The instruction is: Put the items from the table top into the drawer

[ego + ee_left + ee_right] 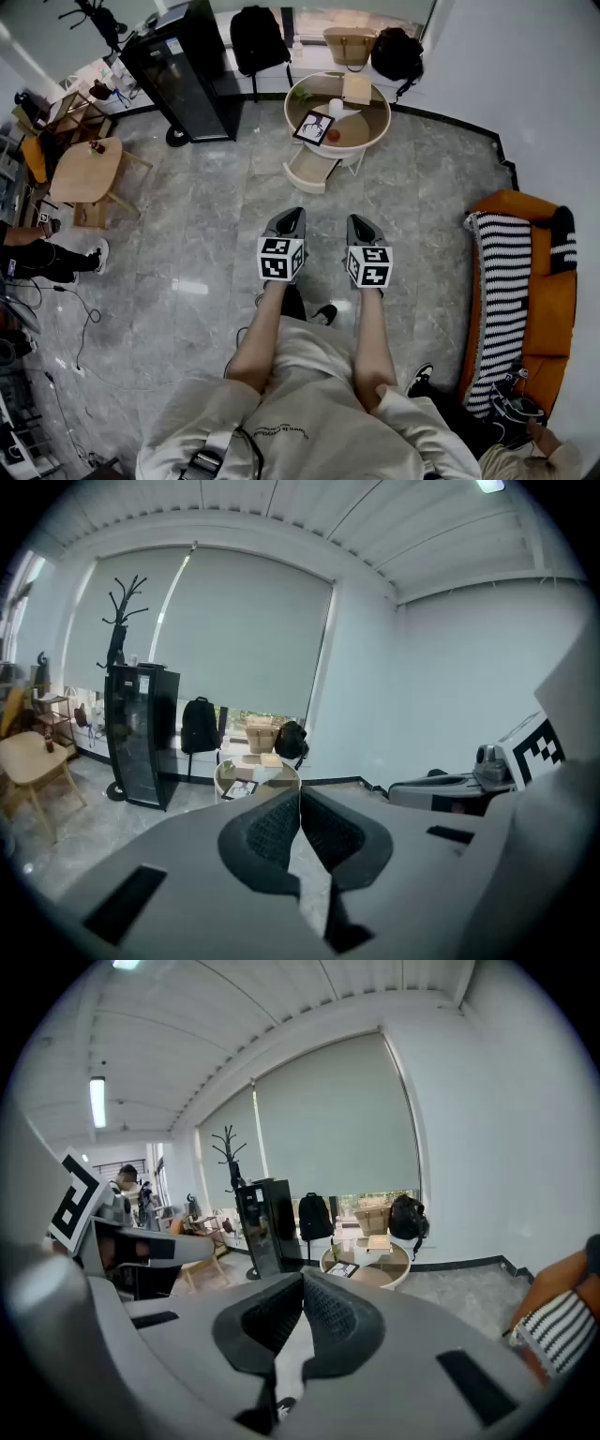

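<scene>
**Both claws shut and empty, table well ahead**

You hold both grippers side by side at the middle of the head view, over bare floor and pointing toward the top of the frame. Your left gripper (289,220) has its jaws pressed together with nothing between them; in the left gripper view (300,799) the ribbed pads meet at the tip. Your right gripper (361,225) is the same: jaws closed on nothing, the pads touching in the right gripper view (302,1283).

The round table (373,120) stands at the upper centre of the head view, well apart from both grippers. Its drawer (312,172) is pulled out at the table's lower left side, toward you. The items are on the table top:

- a frame (313,127) at the near left edge
- a small red thing (333,136) just beside the frame
- a white cup (336,107) near the middle
- a book (356,88) at the far side

A black cabinet (187,66) stands at the upper left, a wooden chair (84,173) at the left edge, and an orange sofa (548,281) at the right edge.
</scene>
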Tool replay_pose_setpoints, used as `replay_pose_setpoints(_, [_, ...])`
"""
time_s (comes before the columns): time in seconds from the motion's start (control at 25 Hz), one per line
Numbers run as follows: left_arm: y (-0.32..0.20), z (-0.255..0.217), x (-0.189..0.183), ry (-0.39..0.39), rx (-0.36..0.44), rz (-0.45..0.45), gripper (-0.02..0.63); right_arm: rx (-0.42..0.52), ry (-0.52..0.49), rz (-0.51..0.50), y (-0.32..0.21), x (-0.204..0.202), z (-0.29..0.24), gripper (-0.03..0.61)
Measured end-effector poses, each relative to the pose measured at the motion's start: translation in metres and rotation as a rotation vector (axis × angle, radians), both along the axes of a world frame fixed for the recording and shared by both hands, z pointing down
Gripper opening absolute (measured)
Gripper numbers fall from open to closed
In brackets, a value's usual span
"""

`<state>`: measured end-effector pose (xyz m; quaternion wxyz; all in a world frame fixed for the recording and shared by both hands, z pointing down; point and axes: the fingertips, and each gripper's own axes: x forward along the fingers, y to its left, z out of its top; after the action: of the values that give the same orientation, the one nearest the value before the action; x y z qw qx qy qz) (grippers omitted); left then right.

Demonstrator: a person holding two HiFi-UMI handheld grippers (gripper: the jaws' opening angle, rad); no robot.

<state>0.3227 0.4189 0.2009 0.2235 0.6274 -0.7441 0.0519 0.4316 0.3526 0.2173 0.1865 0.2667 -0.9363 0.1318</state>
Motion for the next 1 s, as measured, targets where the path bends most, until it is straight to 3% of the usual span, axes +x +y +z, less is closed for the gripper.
replay_pose_setpoints(0.32, [0.013,-0.002,-0.004,-0.006,-0.004,-0.022,0.021,-0.028,0.014,0.048,0.003,0.005,0.006,0.033])
replay_pose_setpoints(0.6, [0.022,0.002,0.005,-0.014,-0.027,0.077,0.021,-0.016,-0.020,0.093,0.004,-0.004,0.001,0.034])
replay_pose_setpoints(1.0, [0.006,0.003,-0.036,0.028,0.007,0.121,0.021,-0.037,-0.117,0.165,-0.002,-0.034,-0.012,0.034])
